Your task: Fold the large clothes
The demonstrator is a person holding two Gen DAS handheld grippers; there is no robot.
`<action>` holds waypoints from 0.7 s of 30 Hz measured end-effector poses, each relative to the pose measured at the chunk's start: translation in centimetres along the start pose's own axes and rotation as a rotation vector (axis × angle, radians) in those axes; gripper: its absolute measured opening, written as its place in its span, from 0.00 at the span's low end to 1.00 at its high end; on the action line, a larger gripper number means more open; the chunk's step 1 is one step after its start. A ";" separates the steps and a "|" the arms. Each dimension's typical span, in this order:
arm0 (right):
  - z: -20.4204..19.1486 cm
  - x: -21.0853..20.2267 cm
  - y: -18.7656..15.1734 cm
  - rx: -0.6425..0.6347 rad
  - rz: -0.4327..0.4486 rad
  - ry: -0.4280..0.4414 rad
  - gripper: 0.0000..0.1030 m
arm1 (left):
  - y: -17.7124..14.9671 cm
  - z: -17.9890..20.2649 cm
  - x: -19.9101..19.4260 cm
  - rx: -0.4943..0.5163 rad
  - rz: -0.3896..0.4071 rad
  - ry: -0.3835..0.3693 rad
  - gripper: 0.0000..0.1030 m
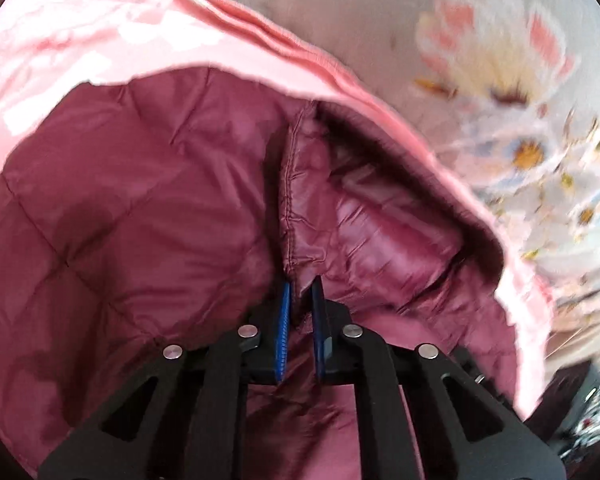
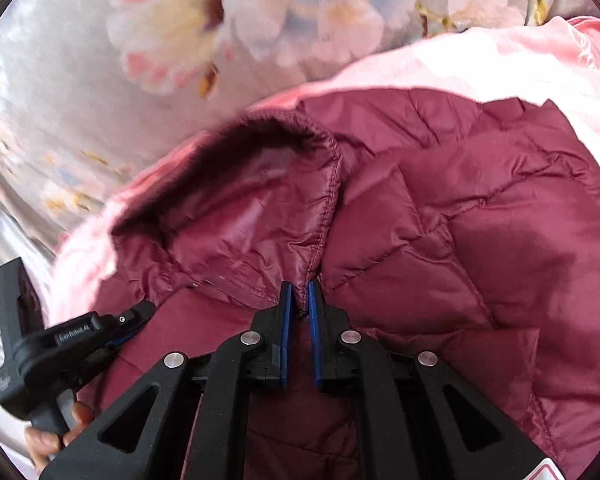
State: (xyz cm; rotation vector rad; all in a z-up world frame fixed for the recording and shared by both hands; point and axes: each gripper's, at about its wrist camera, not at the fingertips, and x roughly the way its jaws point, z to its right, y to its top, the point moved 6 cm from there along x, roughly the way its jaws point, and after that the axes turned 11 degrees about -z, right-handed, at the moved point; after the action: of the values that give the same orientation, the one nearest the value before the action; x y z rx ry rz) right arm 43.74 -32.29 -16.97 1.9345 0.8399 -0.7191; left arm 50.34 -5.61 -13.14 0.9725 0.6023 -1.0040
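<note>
A maroon quilted jacket (image 1: 140, 200) (image 2: 460, 220) lies spread on a pink cloth. In the left wrist view my left gripper (image 1: 301, 284) is shut on the jacket's stitched edge (image 1: 290, 200), which runs down between the blue pads. The right wrist view shows my right gripper (image 2: 300, 286) shut on the tip of a raised, curved flap of the jacket (image 2: 324, 184). The left gripper (image 2: 132, 320) shows at the lower left of that view, its tips on the jacket a short way from the right one.
The pink cloth (image 1: 100, 40) (image 2: 500, 60) lies under the jacket and sticks out around it. Below both is a grey floral sheet (image 1: 480, 60) (image 2: 100, 100). A person's hand (image 2: 44, 440) holds the left gripper's handle. Dark clutter (image 1: 580, 420) sits at the lower right.
</note>
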 end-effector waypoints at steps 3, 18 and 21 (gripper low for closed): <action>0.0 0.2 0.1 -0.007 -0.013 -0.025 0.06 | -0.3 0.4 0.6 0.044 0.022 0.071 0.09; -2.0 -5.9 5.7 -0.017 0.191 0.002 0.18 | 6.1 3.5 -7.8 0.107 0.231 0.072 0.33; -3.5 -4.6 7.4 -0.015 0.206 0.028 0.18 | 8.6 3.6 -6.5 0.048 0.199 0.058 0.33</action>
State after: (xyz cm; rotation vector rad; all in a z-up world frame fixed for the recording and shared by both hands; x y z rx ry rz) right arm 47.35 -33.27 -8.31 1.9864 0.6487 -0.5615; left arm 55.19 -4.43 -2.97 1.0852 0.5203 -0.8186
